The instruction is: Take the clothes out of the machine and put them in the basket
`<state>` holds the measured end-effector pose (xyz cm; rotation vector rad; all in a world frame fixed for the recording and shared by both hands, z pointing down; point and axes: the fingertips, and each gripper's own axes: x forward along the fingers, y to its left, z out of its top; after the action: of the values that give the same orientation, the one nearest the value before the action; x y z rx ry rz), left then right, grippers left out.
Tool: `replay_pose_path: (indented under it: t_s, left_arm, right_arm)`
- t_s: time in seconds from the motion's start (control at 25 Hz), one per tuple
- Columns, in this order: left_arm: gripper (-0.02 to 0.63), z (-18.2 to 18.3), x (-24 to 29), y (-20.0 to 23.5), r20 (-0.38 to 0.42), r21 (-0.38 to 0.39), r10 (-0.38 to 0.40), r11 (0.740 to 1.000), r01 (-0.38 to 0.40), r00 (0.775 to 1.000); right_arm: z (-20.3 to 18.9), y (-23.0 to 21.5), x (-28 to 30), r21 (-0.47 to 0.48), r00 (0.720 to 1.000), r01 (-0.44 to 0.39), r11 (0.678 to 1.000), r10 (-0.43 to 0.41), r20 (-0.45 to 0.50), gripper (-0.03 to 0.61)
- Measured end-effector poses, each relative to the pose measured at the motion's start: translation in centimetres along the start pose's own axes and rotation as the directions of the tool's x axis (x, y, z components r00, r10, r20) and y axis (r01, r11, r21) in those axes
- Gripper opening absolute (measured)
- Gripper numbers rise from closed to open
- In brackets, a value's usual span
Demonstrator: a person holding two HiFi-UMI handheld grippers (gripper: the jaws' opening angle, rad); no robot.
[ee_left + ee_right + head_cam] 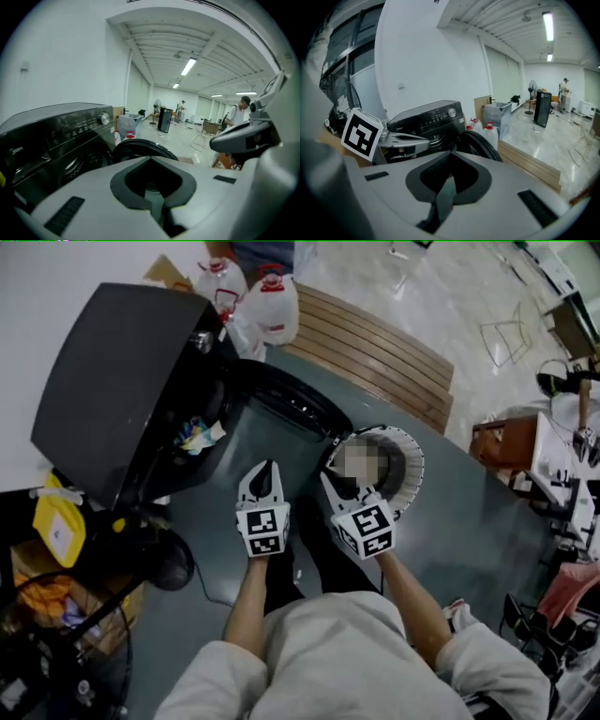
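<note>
The black washing machine (112, 381) stands at the upper left with its round door (291, 401) swung open. Colourful clothes (199, 435) show in its drum opening. The white ribbed basket (412, 454) sits on the grey floor to the right of the door. Both grippers hover side by side between machine and basket. My left gripper (267, 472) is shut, with nothing between its jaws (152, 197). My right gripper (330, 482) reaches the basket's near rim, and its jaws also meet with nothing seen between them (445, 192). The machine (426, 119) lies ahead of both.
Two white detergent jugs (272, 306) stand behind the machine beside a wooden platform (375, 352). A black fan (56, 652) and a yellow object (58, 521) crowd the lower left. Desks and cables fill the right edge. A person (241, 112) stands far off.
</note>
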<state>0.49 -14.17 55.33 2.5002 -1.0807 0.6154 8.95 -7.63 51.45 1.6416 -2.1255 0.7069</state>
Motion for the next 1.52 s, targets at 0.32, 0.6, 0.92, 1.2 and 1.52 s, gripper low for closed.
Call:
replay_pose_path:
  t_s: [0.32, 0.6, 0.92, 1.2, 1.52]
  left_arm:
    - [0.018, -4.2, -7.8, 12.9, 0.004, -0.133, 0.250, 0.960, -0.247, 0.968]
    - [0.018, -8.3, -10.6, 19.4, -0.004, -0.214, 0.359, 0.911, -0.352, 0.933]
    - [0.018, -12.1, -7.4, 23.5, -0.018, -0.222, 0.375, 0.902, -0.369, 0.927]
    - [0.018, -16.2, -4.1, 25.1, -0.025, -0.209, 0.371, 0.906, -0.368, 0.928]
    - [0.018, -21.6, 1.3, 27.4, -0.031, -0.210, 0.373, 0.905, -0.371, 0.927]
  right_arm:
    - [1.8, 11.4, 8.1, -0.133, 0.976, -0.219, 0.967, 0.215, -0.044, 0.021]
    - [0.8, 17.0, 12.9, -0.188, 0.953, -0.302, 0.935, 0.293, -0.076, 0.021]
    - [-3.5, 16.8, 17.4, -0.172, 0.954, -0.298, 0.939, 0.286, -0.095, 0.021]
    - [-8.1, 15.6, 21.3, -0.177, 0.950, -0.305, 0.936, 0.288, -0.119, 0.021]
    - [-15.3, 14.5, 26.0, -0.152, 0.939, -0.330, 0.932, 0.308, -0.153, 0.021]
